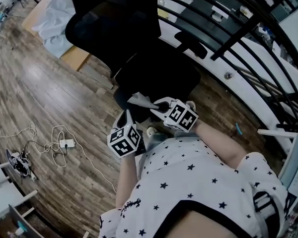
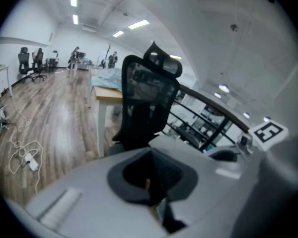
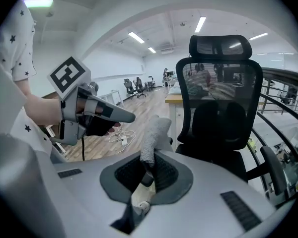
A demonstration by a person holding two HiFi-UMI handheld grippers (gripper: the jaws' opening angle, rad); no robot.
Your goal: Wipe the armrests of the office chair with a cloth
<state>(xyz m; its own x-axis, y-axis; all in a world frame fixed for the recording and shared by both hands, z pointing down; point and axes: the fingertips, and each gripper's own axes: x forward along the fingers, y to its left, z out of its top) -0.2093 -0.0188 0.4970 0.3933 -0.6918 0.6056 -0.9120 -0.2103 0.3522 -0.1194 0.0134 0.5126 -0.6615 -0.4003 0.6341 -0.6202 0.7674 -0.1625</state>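
The black office chair [image 1: 154, 68] stands just ahead of me, its back [image 3: 219, 93] facing both grippers. One armrest [image 1: 190, 42] shows on the chair's right side, also visible in the right gripper view [image 3: 271, 170]. My right gripper [image 1: 155, 106] is shut on a light grey cloth [image 1: 139, 100], which stands up from between the jaws [image 3: 152, 135]. The right gripper [image 3: 147, 166] hovers near the front of the seat, apart from the armrest. My left gripper [image 1: 124, 115] is beside it on the left, jaws pressed together with nothing in them [image 2: 150, 184]; it also shows in the right gripper view [image 3: 125, 116].
A wooden desk [image 1: 48, 14] draped with a pale sheet stands behind the chair at the left. A black railing [image 1: 248, 29] curves along the right. A power strip [image 1: 65, 144] with loose white cables lies on the wood floor at the left.
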